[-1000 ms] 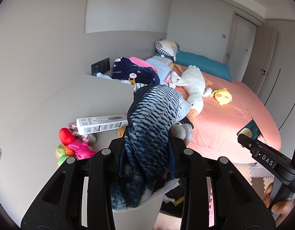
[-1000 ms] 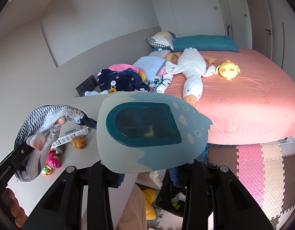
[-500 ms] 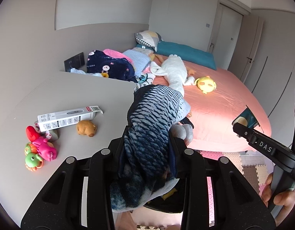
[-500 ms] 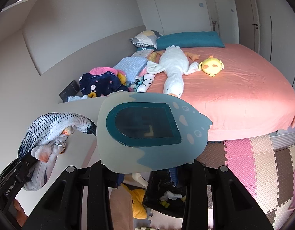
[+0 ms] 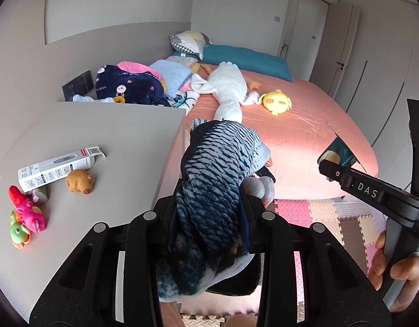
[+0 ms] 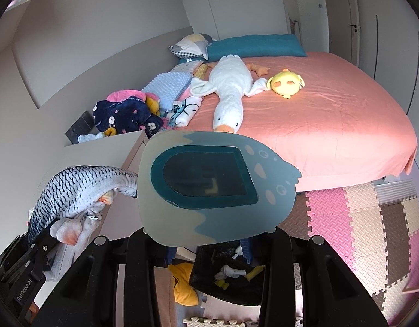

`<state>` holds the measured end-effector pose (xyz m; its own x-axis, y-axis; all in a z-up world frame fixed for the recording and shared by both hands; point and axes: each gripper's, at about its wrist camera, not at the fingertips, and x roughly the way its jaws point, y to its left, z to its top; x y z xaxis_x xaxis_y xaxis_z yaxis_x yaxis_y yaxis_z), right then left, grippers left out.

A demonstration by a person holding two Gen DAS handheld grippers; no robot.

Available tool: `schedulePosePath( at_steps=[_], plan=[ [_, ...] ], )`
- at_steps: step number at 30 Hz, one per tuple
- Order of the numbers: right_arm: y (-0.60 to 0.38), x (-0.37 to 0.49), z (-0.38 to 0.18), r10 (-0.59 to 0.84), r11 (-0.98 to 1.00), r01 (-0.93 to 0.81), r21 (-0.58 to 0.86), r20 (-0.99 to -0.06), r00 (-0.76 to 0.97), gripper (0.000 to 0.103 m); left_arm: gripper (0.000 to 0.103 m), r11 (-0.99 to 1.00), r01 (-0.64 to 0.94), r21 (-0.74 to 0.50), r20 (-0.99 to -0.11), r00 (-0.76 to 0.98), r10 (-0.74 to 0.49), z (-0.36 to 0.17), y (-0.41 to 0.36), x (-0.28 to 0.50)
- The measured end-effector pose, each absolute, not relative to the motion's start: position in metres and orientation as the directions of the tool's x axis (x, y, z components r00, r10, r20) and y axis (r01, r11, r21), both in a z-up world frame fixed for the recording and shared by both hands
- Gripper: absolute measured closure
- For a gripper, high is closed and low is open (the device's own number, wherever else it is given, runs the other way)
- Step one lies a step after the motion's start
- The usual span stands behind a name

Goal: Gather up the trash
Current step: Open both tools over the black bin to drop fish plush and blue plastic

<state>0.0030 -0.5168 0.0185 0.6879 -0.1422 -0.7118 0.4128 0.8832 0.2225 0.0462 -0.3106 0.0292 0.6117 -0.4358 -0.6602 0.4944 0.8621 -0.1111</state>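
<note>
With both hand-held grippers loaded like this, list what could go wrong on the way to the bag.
1. The plush fish droops well past both ends of the left hand-held gripper; its tail could snag the dresser edge beside it.
2. The right hand-held gripper seems to pinch the whale-shaped tablet only at its bottom edge, so it may tip out.
3. The tablet hides much of the black trash bag below, so a drop could miss.

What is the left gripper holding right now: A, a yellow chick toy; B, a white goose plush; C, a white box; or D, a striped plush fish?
D: the left gripper has its jaws clamped on the striped plush fish, while the goose lies on the bed.
</note>
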Motion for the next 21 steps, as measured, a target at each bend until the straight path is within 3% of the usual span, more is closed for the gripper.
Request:
schedulePosePath(
  at_steps=[3,5,6,7,8,9,21],
  plan=[
    [-0.52,0.011,0.017,-0.135,0.888,0.409,0.208,-0.733,0.667,0.065,0.068,0.863,0.495,-0.102,-0.671,0.606,-0.427,0.025,-0.318,0.048],
    [-0.521,0.018,0.014,-0.127,0.891,0.41,0.196,-0.759,0.639,0.063,0.059,0.864,0.496,-0.089,-0.694,0.591,-0.411,0.021,-0.325,0.05],
    [-0.522,0.024,0.012,-0.125,0.892,0.413,0.183,-0.779,0.615,0.045,0.047,0.861,0.503,-0.076,-0.719,0.57,-0.397,0.016,-0.331,0.053],
    [-0.524,0.03,0.01,-0.128,0.888,0.427,0.171,-0.799,0.588,0.034,0.027,0.865,0.499,-0.052,-0.735,0.567,-0.372,0.013,-0.335,0.056],
    [-0.526,0.033,0.011,-0.132,0.881,0.44,0.172,-0.805,0.579,0.023,0.017,0.874,0.485,-0.021,-0.734,0.587,-0.343,0.012,-0.339,0.056],
    [-0.527,0.034,0.014,-0.139,0.877,0.448,0.175,-0.799,0.585,0.023,0.009,0.882,0.471,0.011,-0.722,0.614,-0.319,0.013,-0.341,0.055],
    [-0.529,0.04,0.023,-0.201,0.881,0.46,0.111,-0.792,0.577,0.023,0.009,0.893,0.449,0.008,-0.704,0.637,-0.314,0.022,-0.327,0.058]
  ],
)
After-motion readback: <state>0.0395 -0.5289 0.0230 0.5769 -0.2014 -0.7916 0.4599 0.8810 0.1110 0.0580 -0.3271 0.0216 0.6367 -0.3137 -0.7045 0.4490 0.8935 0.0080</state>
